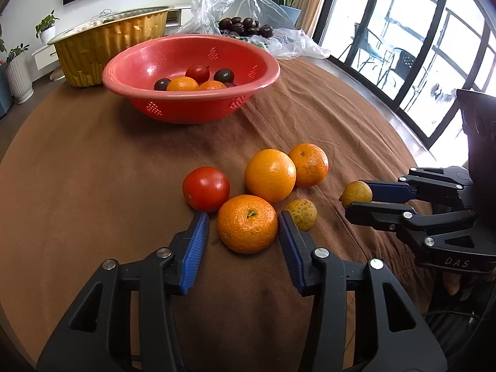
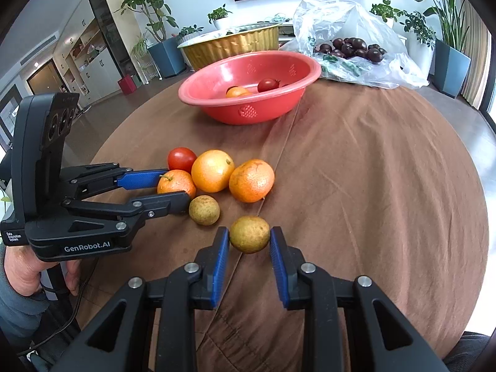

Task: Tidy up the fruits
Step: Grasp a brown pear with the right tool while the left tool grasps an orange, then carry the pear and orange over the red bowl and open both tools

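Note:
A red colander bowl [image 1: 192, 105] [image 2: 248, 99] holds oranges, a tomato and dark plums. On the brown cloth lie a tomato [image 1: 206, 188], three oranges and two small yellow-green fruits. My left gripper [image 1: 243, 226] is open with its fingers on either side of the nearest orange [image 1: 247, 228], with small gaps. My right gripper [image 2: 249, 238] is shut on one yellow-green fruit [image 2: 249, 234] [image 1: 356, 193], low over the cloth. The other yellow-green fruit [image 1: 301, 214] [image 2: 204, 210] lies beside the left gripper's right finger.
A gold foil tray [image 1: 108, 43] stands behind the bowl. A clear plastic bag [image 2: 356, 46] with dark plums [image 2: 350, 48] lies at the back right. Two more oranges [image 1: 270, 175] [image 1: 309, 165] lie behind the near one. The round table's edge [image 1: 403, 142] drops to a floor by windows.

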Demonstrator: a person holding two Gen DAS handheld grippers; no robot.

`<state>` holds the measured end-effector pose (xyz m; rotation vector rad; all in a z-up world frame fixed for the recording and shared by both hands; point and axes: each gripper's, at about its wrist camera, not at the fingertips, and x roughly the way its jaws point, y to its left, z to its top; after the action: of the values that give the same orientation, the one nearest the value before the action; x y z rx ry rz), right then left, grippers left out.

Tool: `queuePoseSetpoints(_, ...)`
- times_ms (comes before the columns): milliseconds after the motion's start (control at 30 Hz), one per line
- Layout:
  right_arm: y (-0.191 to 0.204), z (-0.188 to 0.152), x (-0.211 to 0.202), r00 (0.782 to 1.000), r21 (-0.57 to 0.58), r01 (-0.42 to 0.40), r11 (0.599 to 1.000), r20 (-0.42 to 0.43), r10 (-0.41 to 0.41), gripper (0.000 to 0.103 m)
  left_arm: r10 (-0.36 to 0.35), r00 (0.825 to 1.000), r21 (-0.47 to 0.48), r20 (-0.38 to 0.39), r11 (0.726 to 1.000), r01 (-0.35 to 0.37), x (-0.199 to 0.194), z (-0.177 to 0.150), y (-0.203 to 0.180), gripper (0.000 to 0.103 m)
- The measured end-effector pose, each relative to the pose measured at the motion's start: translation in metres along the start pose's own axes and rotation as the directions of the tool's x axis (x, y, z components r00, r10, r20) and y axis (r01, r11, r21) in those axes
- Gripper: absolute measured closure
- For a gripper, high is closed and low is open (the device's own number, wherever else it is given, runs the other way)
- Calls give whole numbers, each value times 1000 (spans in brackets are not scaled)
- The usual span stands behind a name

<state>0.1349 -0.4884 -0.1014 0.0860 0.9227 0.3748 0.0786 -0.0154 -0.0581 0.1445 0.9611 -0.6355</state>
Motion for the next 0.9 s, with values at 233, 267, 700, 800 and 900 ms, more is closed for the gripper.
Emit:
queuePoseSetpoints(233,-1,0,0,1000,3,1,1000,3,-1,73,-14,1000,7,-1,1000,14,-1,-2,-2,66)
queuePoseSetpoints(267,-1,0,0,1000,4,2,1000,4,-2,73,-15,1000,6,0,1000,15,-1,-2,-2,66)
queuePoseSetpoints(700,-14,10,-17,999,52,-3,999,42,0,73,-37,997,-47,66,998,40,-34,7,12,66)
queuePoseSetpoints(800,-21,24,-29,998,55,2,998,66,-6,73,-29,994,-44,106,998,34,-50,25,21,66)
queuePoseSetpoints(900,-29,45,-39,995,46,33,998,96,-37,73,7,990,-31,140,1000,-2,-61,49,31,66)
